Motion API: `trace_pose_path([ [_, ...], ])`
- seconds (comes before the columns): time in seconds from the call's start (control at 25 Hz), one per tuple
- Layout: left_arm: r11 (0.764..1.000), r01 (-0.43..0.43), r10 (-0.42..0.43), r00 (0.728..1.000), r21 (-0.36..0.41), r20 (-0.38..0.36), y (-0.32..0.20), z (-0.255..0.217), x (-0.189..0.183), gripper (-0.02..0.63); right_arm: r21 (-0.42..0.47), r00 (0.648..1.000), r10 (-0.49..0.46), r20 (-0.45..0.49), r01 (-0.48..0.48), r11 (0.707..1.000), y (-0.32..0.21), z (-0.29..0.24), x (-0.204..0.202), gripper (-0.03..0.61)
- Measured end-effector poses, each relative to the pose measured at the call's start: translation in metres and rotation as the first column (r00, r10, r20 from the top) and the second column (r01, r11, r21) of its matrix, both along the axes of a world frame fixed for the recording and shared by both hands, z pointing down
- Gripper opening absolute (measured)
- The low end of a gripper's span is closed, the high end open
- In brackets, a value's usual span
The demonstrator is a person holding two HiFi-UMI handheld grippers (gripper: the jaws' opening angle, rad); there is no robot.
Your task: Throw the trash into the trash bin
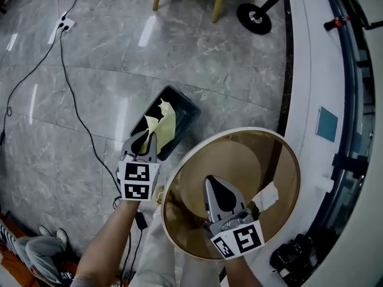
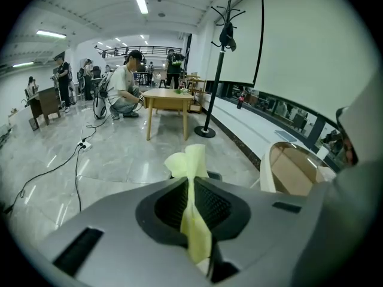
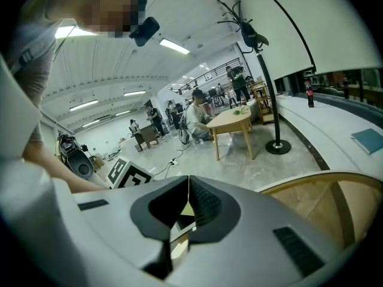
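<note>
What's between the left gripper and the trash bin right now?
Only the yellow paper, pinched by the left gripper and hanging over the trash bin; the head view shows it.

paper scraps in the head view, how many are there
2. A yellow paper is pinched in the left gripper over the trash bin; a white scrap lies on the round table. Others may be hidden.

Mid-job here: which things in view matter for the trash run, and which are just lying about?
Job: pale yellow crumpled paper in the left gripper; dark rectangular trash bin; perhaps the white paper scrap.
Lying about: round wooden table; black round stand base; teal booklet.
</note>
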State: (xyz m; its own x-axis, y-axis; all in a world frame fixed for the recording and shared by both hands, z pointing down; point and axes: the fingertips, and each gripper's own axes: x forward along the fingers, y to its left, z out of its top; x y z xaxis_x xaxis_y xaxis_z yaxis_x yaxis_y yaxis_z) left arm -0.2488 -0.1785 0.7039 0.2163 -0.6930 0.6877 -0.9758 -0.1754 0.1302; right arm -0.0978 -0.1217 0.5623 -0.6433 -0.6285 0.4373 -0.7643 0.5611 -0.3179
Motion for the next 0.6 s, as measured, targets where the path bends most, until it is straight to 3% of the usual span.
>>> trace_pose_path([
  [0.2,1.000,0.011,-0.011,1.000,-0.002,0.018,-0.005,0.001,-0.001,0.043,-0.006,1.000,0.010,-0.002,-0.010,1.000,0.000,-0.001,0.006,0.020],
  [0.32,1.000,0.018,-0.017,1.000,-0.015,0.019,-0.006,0.003,0.000,0.115,-0.008,1.000,0.021,0.000,-0.021,1.000,0.000,-0.003,0.010,0.020],
  [0.6,0.999,0.006,-0.006,1.000,-0.035,0.018,-0.003,0.011,0.004,0.215,-0.013,0.999,0.036,0.002,-0.036,0.999,0.008,0.000,0.017,0.020],
])
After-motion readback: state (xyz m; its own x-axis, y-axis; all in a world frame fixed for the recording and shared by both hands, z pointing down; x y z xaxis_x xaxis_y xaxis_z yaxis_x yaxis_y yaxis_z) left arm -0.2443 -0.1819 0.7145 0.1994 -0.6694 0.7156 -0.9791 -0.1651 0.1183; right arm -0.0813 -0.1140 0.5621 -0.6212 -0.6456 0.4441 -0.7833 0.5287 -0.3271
